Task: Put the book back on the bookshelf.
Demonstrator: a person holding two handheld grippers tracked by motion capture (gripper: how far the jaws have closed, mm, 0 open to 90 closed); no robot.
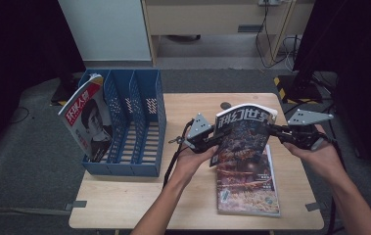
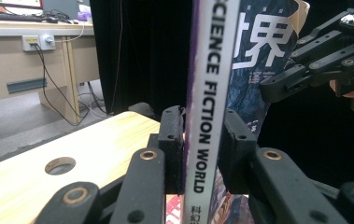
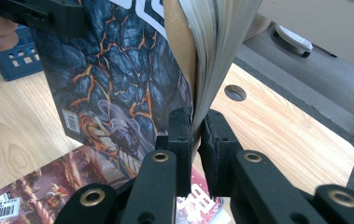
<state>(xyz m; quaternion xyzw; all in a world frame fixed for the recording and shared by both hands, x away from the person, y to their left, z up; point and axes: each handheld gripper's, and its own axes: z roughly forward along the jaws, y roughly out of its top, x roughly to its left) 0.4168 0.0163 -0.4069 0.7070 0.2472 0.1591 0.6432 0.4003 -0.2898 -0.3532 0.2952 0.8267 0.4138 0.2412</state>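
Observation:
A science fiction magazine (image 1: 242,129) stands upright above the table, held from both sides. My left gripper (image 1: 217,139) has its pads against both faces of the spine (image 2: 207,116), low on the book's left edge. My right gripper (image 1: 273,129) is shut on the fanned page edge (image 3: 212,56) at the opposite side. In the right gripper view the dark cover (image 3: 118,70) faces me, with the left gripper (image 3: 39,16) at the top left. The left gripper view shows the right gripper (image 2: 300,74) behind the book.
A second magazine (image 1: 246,186) lies flat on the wooden table (image 1: 124,200) under the held one. A blue file rack (image 1: 124,122) stands at the table's left, with a red-titled magazine (image 1: 87,120) leaning in its leftmost slot. A cable hole (image 3: 234,92) sits near the far edge.

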